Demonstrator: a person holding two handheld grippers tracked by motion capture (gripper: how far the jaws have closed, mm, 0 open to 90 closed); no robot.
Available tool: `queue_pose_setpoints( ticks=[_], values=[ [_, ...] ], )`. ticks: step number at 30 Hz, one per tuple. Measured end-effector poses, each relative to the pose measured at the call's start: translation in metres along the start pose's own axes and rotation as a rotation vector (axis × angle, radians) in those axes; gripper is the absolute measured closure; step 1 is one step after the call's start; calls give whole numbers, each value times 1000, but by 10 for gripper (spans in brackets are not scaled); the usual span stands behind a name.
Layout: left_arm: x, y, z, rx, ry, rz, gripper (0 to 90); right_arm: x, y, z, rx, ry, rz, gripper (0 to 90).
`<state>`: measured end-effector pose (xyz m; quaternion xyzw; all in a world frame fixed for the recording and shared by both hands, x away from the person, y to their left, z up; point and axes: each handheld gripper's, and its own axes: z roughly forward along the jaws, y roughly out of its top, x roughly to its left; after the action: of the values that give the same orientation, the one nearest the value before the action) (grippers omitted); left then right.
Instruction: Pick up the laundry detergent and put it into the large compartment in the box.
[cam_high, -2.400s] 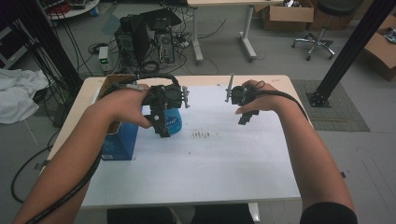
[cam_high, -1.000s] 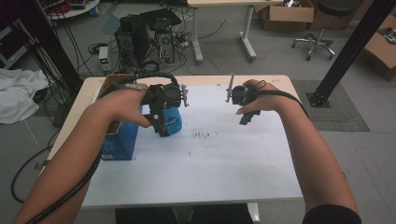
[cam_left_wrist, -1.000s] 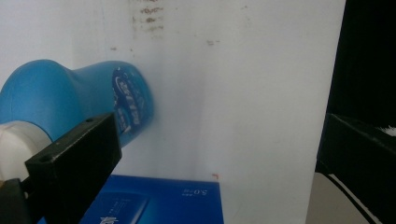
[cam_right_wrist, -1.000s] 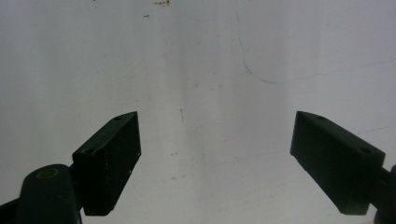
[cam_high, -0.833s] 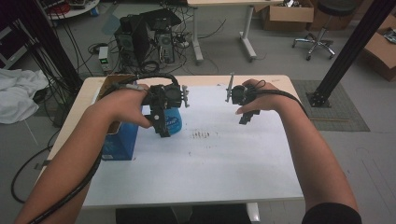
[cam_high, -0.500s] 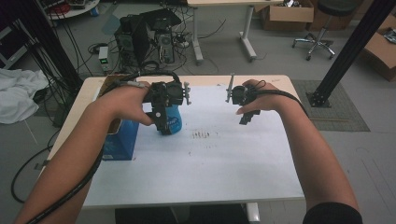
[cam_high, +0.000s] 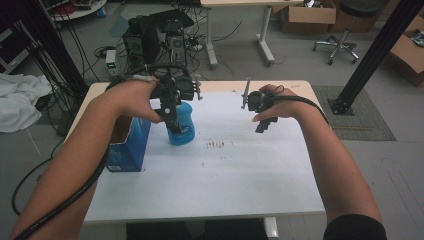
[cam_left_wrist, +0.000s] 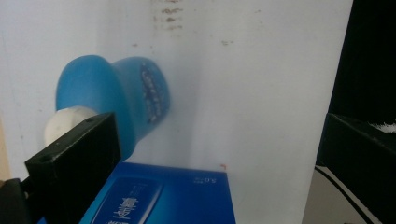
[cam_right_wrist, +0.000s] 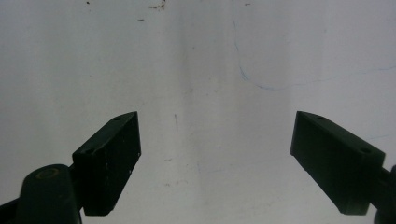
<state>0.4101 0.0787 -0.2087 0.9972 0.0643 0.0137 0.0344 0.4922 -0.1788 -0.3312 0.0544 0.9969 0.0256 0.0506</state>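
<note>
Left tongs (cam_high: 172, 117), carried by the person's left hand (cam_high: 135, 100), hang over the blue bottle (cam_high: 180, 125) with the jaws spread wide; in the left gripper view one jaw lies across the bottle's white cap (cam_left_wrist: 65, 123) and the other stands far off at the right edge, so nothing is clamped between them (whether the near jaw actually touches the cap cannot be told). The blue bottle (cam_left_wrist: 126, 100) stands upright on the table (cam_high: 225, 175), in its left rear part, its printed label turned toward the person. Just beside it, on the person's left, stands an open blue carton (cam_high: 125, 147), whose printed face appears at the bottom of the left gripper view (cam_left_wrist: 159, 198). Right tongs (cam_high: 262, 125), carried by the right hand (cam_high: 277, 102), hover above bare white table well apart from the bottle; in the right gripper view their jaws are fully parted with only the tabletop (cam_right_wrist: 210, 70) between them, holding nothing. A patch of small dark specks (cam_high: 216, 145) marks the table between the two tongs. Beyond the table, on the floor, lie computer cases and cables (cam_high: 155, 35), and an office chair (cam_high: 345, 35) stands further right.
</note>
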Motion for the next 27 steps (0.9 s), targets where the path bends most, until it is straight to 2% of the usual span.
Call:
queue_pose_setpoints(
  ticks=[8,16,20,27],
  values=[
    [16,-8,-8,-32,16,-51,3,1,3,0,-6,-5,-22,165],
    [33,-14,-11,-60,15,-102,1,1,0,-2,-6,-7,-12,165],
    [40,-17,-10,-76,14,-131,1,1,-1,-4,-7,-13,-7,165],
    [50,-20,-1,-75,4,-157,1,2,-1,-4,-9,-15,-13,165]
  ],
)
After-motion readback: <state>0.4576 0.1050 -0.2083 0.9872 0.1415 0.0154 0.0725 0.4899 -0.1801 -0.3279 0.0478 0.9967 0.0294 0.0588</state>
